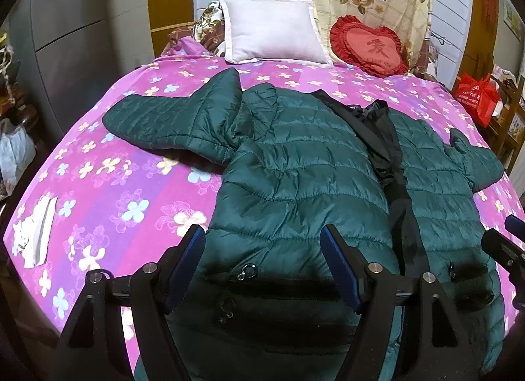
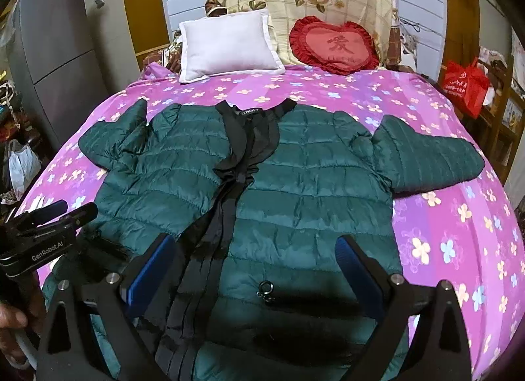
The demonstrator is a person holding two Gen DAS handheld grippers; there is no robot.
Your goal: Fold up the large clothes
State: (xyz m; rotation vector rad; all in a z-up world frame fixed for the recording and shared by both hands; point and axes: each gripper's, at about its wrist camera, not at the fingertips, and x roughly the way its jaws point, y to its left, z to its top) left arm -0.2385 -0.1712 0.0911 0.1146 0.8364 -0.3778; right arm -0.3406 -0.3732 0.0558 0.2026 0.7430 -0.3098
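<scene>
Nearest, the left tool (image 1: 262, 243) is hovering released, fingers spread over the hem of the green jacket (image 1: 295, 164) with nothing between them. The right tool (image 2: 256, 256) is likewise hanging released above the near hem, straddling the black front strip (image 2: 210, 236). The jacket is lying flat, front up, across the middle of the bed (image 2: 459, 249), one sleeve (image 2: 426, 158) reaching right, the other bunched at the left. Farther off, a white pillow (image 2: 226, 46) and a red heart cushion (image 2: 334, 44) are resting at the head of the bed.
</scene>
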